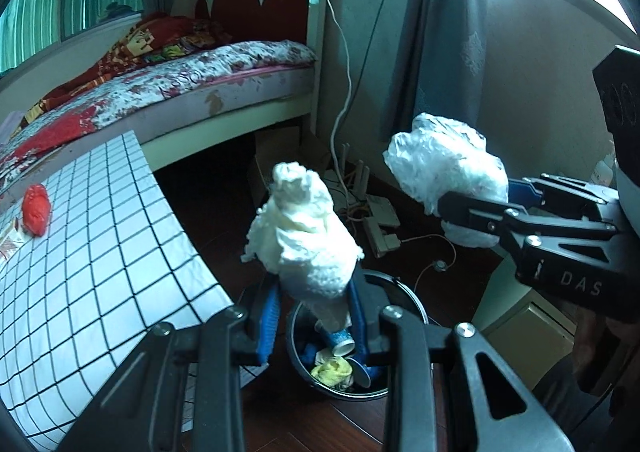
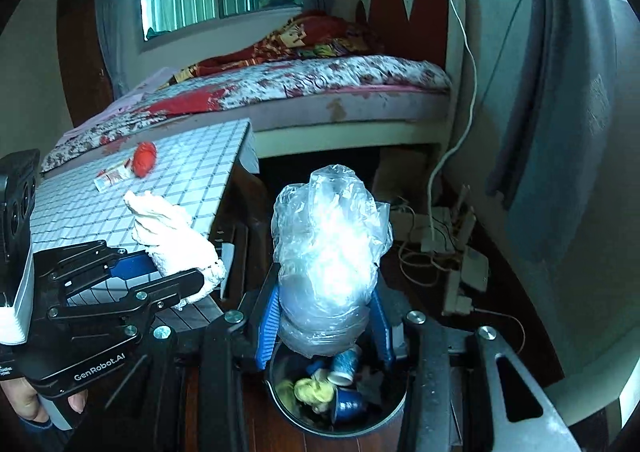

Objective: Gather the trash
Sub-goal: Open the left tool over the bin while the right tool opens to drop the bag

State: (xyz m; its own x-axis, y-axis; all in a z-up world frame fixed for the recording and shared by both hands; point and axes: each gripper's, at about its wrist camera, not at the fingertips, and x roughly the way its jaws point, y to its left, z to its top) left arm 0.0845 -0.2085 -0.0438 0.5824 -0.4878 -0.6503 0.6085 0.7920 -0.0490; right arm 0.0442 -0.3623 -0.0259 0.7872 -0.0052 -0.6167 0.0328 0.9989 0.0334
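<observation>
My left gripper [image 1: 312,316] is clamped tight on a wad of white tissue paper [image 1: 308,236], which stands up out of the blue pads toward the centre of the left wrist view. My right gripper [image 2: 324,328] is closed on a crumpled clear plastic bag [image 2: 328,252], the jaws held a little apart by its bulk. In the right wrist view the bag fills the middle of the frame, glaring white where the light hits it.

What matters now is the round black trash bin [image 1: 416,304] on the dark wooden floor. In both wrist views it sits at lower centre, directly beyond and beneath the fingertips, with its open mouth showing between the blue pads. Inside I can see blue paper cups [image 2: 345,366] and a yellow crumpled scrap [image 2: 316,392]. So both loads lie roughly over the bin's mouth along my line of sight, though how high above the rim they hang I cannot tell.

The long axis of each wad runs up the frame, away from the bin, so the gripped lower ends are the parts closest to the opening. The two grippers are side by side: the right one shows at the right edge of the left view, the left one at the lower left of the right view. Neither looks clearly nearer to the bin.

A red crumpled piece [image 2: 144,163] and a small tube-like wrapper [image 2: 114,176] are still on the grid-patterned tabletop [image 2: 192,171], upper left of the right view, well away from both grippers.
</observation>
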